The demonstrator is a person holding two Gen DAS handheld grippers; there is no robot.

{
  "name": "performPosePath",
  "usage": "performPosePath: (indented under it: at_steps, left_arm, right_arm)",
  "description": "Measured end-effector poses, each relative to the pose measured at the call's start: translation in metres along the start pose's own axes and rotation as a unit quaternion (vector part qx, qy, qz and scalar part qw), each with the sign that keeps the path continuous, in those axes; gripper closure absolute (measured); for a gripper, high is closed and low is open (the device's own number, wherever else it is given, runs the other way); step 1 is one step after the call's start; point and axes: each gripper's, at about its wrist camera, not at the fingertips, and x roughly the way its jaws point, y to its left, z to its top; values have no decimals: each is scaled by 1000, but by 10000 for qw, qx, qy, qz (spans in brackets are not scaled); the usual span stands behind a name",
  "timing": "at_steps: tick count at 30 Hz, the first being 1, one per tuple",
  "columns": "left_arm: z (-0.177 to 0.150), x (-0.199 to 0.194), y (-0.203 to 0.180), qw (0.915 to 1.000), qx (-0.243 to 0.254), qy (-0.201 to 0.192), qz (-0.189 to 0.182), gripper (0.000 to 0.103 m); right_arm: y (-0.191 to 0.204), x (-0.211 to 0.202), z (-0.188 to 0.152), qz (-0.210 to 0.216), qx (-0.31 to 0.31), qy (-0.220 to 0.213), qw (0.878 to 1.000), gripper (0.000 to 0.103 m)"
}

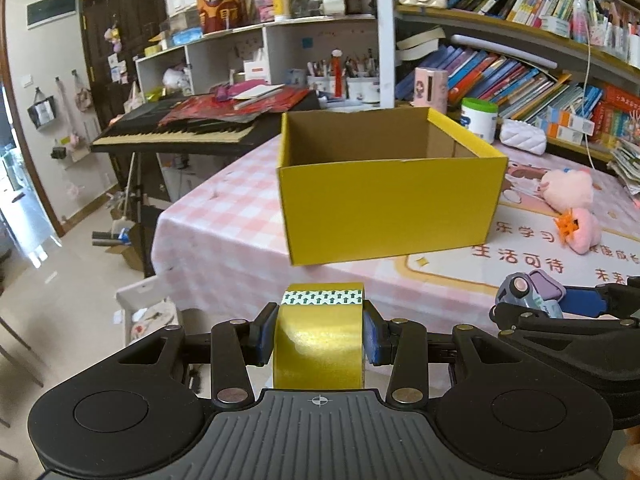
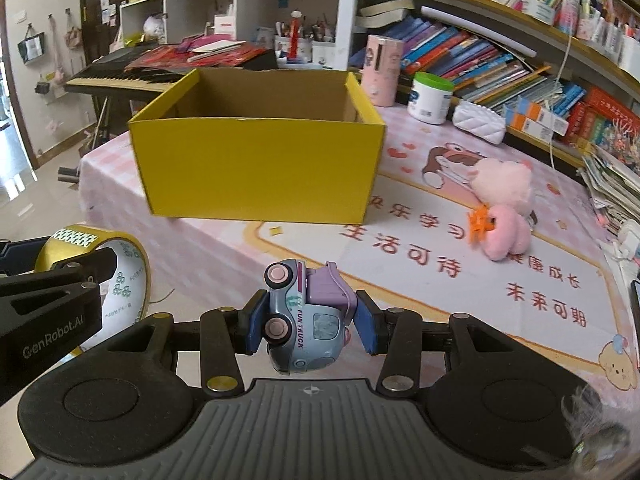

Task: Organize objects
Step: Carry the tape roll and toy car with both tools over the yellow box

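Observation:
My left gripper is shut on a roll of gold tape, held off the table's near edge; the roll also shows at the left of the right wrist view. My right gripper is shut on a small blue and purple toy truck, lying on its side between the pads; the truck appears low right in the left wrist view. An open yellow cardboard box stands ahead on the pink table cover, its inside looking bare. The same box is ahead and slightly left of the right gripper.
A pink plush toy with an orange clip lies right of the box. A white quilted pouch, a white jar and a pink canister stand behind. Bookshelves line the back right; a keyboard stands at left. The table's left edge drops to the floor.

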Motion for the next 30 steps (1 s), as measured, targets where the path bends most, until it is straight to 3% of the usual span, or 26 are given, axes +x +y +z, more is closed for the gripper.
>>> performPosePath:
  at_steps: [7,17,30]
  left_arm:
    - [1,-5,12,9999,-90,-84,-13,63]
    - [23,-16,1,9973,-62,-709,-191,63]
    - [99,6,-12,9845,-98,-1749,-52,63]
  right_arm:
    - [13,-5,1,24,-110,-34,9999,60]
    - [3,-19,19,157,-32,-667,9976,60]
    - [-26,4,114,334,-10,-1665,9855,60]
